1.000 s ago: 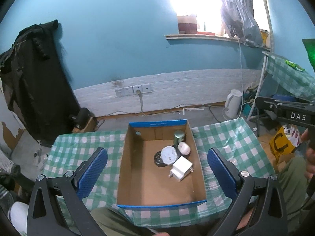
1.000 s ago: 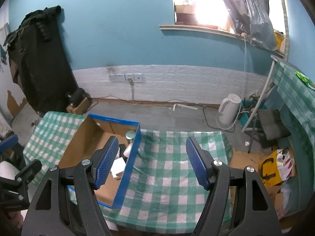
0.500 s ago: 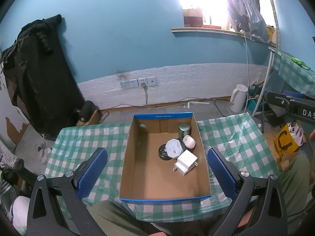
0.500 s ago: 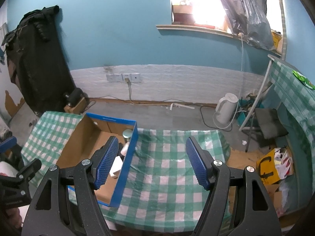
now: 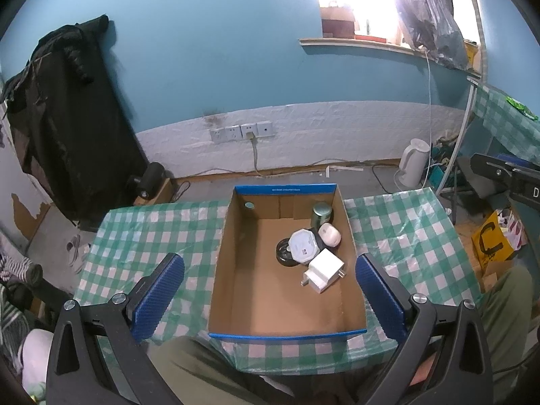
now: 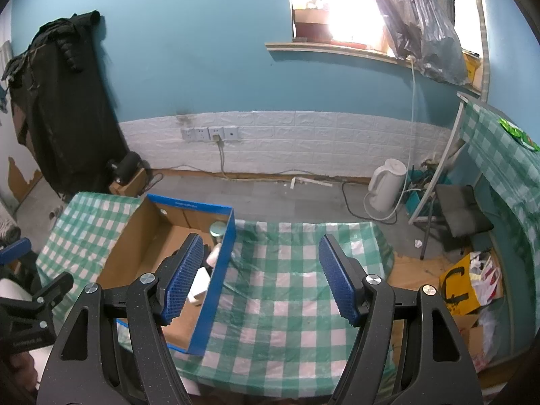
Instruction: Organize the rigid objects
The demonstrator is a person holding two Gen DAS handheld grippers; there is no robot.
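Note:
A cardboard box with blue rims [image 5: 287, 329] stands on the green checked table. Inside it, at the right, lie a white charger [image 5: 324, 275], a white octagonal case [image 5: 303, 246] on a black disc [image 5: 282, 253], a white earbud case [image 5: 330, 234] and a green tin [image 5: 321, 212]. My left gripper [image 5: 270, 300] is open and empty, held above the box's near end. My right gripper [image 6: 261, 278] is open and empty over the tablecloth right of the box [image 6: 216, 270]. The tin [image 6: 217, 227] and charger [image 6: 197, 285] show partly behind its left finger.
The green checked tablecloth [image 6: 297, 290] covers the table on both sides of the box. A white kettle [image 6: 386, 185] stands on the floor by the wall. A yellow bag [image 6: 460, 287] lies on the floor to the right. A black coat [image 5: 67, 118] hangs at left.
Both grippers have risen and pulled back a little; the box and table look smaller and lower in view. Both stay open and empty. The box's contents have not moved.

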